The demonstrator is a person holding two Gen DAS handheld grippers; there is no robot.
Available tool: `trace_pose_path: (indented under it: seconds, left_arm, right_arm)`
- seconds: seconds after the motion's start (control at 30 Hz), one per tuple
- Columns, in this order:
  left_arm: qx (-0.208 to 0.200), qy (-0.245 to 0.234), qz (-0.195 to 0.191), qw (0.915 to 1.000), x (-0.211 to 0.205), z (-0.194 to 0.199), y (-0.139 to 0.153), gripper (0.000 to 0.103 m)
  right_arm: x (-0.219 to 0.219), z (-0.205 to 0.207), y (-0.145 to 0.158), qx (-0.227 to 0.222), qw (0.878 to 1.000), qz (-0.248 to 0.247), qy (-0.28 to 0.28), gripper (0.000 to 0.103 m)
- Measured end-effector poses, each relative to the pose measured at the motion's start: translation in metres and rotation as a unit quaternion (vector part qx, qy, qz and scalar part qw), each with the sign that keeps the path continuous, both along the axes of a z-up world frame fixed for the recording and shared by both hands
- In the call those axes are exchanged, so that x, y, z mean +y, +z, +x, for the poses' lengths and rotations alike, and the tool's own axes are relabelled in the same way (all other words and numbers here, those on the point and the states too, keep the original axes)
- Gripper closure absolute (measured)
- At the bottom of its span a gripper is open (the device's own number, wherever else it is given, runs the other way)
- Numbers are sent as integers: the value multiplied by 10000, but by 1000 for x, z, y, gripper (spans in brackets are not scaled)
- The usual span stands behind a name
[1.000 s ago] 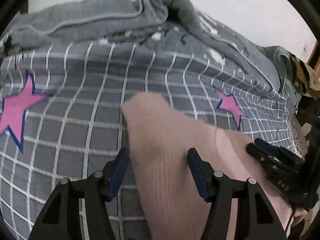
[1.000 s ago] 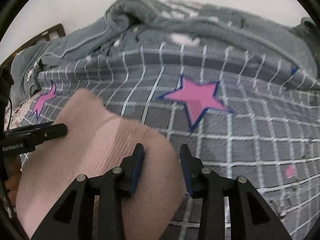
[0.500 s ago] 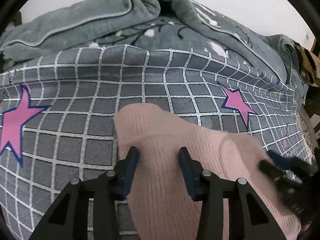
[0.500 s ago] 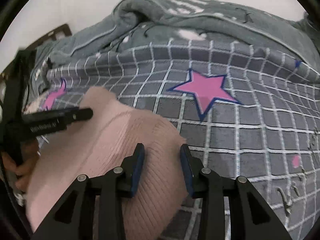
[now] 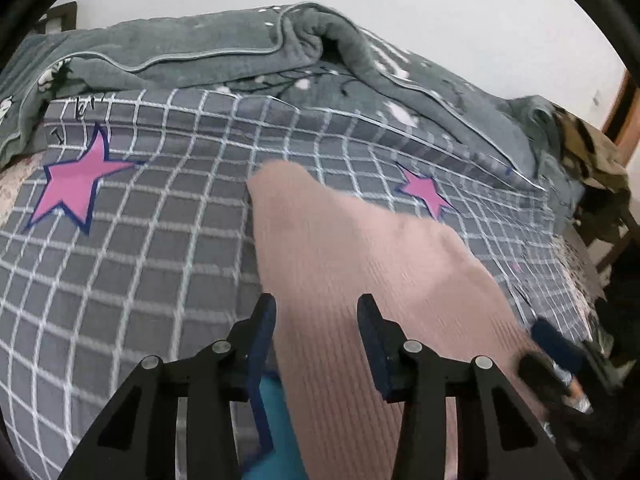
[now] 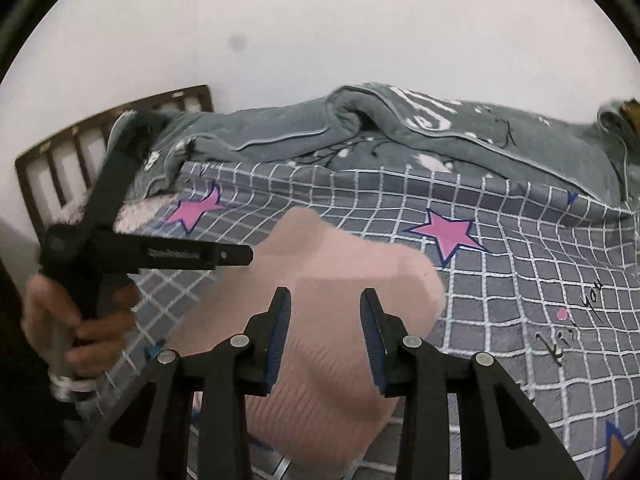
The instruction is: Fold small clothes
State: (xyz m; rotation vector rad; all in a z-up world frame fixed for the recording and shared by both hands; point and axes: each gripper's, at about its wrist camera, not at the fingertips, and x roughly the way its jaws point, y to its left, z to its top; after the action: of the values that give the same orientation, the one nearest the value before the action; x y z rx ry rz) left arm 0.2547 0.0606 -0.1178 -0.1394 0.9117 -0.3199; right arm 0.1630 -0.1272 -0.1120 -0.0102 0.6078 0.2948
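Note:
A pink ribbed knit garment point(image 5: 360, 264) stretches over the grey checked bedspread point(image 5: 160, 264), its rounded far end pointing at the blanket. My left gripper point(image 5: 318, 320) is shut on its near left part, with cloth filling the gap between the blue pads. My right gripper point(image 6: 324, 312) is shut on the same pink garment point(image 6: 340, 264) nearer its right side. The right wrist view shows the left gripper point(image 6: 236, 254) in a person's hand point(image 6: 80, 320) at the left. In the left wrist view the right gripper point(image 5: 552, 344) is blurred at the lower right.
A rumpled grey-green blanket point(image 5: 240, 56) lies across the back of the bed against a white wall. Pink stars point(image 5: 72, 184) mark the bedspread. A wooden headboard point(image 6: 80, 152) stands at the left. Something teal point(image 5: 272, 420) shows under the left gripper. Dark furniture point(image 5: 600, 208) is at right.
The left jaws narrowed onto the pink garment. Both grippers drew back and rose with it, so more bed and wall show. The right view tipped upward.

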Motion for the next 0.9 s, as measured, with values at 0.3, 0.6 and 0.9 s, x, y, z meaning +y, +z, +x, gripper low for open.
trace_pose_path:
  seconds: [0.3, 0.6, 0.9]
  left_arm:
    - [-81, 33, 409, 9991, -24, -39, -7, 61]
    - [-18, 114, 439, 9990, -26, -44, -8, 58]
    - [132, 180, 375, 9990, -21, -57, 2, 48]
  right_arm:
    - [-18, -1, -51, 403, 9977, -243, -485, 87]
    - [-25, -4, -50, 638, 9963, -85, -564, 87]
    - [-31, -12, -35, 855, 9946, -44, -593, 87]
